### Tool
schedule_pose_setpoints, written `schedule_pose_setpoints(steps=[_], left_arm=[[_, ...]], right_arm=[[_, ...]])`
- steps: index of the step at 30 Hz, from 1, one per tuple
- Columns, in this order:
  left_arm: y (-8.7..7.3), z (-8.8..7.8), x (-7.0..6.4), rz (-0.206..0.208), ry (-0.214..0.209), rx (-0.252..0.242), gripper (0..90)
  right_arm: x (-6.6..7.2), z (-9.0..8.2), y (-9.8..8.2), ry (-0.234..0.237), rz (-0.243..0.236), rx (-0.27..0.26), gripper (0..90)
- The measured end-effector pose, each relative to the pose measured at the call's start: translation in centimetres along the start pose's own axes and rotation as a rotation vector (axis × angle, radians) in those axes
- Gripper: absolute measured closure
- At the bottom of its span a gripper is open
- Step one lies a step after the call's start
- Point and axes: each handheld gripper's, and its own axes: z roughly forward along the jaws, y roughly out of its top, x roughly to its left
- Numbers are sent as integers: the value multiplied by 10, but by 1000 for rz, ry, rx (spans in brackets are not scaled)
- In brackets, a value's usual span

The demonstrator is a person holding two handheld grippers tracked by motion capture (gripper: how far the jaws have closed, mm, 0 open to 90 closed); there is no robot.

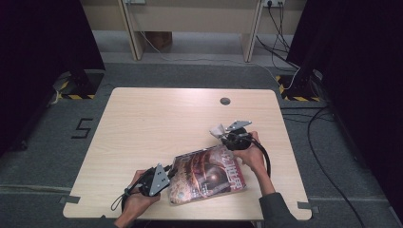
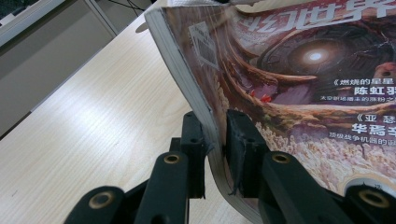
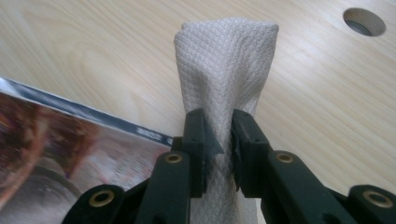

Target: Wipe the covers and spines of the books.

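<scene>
1. High view: I see the magazine [image 1: 209, 175] lying near the front edge of the wooden table [image 1: 157, 118], right of centre, its cover facing up. My left gripper [image 1: 167, 176] sits at the magazine's left edge, held by the left hand [image 1: 138, 194]. My right gripper [image 1: 223, 134] is at the magazine's far right corner, in the right hand [image 1: 251, 154], with a bit of white cloth [image 1: 218, 130] at its tip. A round cable hole [image 1: 225, 101] lies farther back.

2. Left gripper view: the jaws are pinched narrow on the magazine's [image 2: 299, 84] edge, one on each side; that edge curves up off the table [image 2: 93, 121].

3. Right gripper view: the jaws are clamped on a folded white cloth [image 3: 226, 65] that stands up between them. The magazine's [image 3: 70, 149] corner lies just beside, lower left, and the cable hole [image 3: 364, 21] is at the upper right.
</scene>
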Motion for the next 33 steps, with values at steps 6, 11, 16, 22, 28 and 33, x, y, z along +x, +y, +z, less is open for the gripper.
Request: schedule_pose_setpoints(steps=[6,11,16,22,28,33], left_arm=[[0,0,0,0,0,0,775],[0,0,0,-3,0,-4,774],[0,0,0,-3,0,-3,774],[0,0,0,-3,-2,-3,774],[0,0,0,-3,-1,3,773],[0,0,0,0,-1,-1,773]], right_arm=[[-13,3,-9,-44,-5,38,773],[-24,4,-17,-77,12,64,773],[-20,4,-16,-86,-22,83,773],[-16,4,-13,-102,-57,97,774],[-7,1,-10,-55,-64,72,776],[-5,3,-9,-109,-94,114,776]])
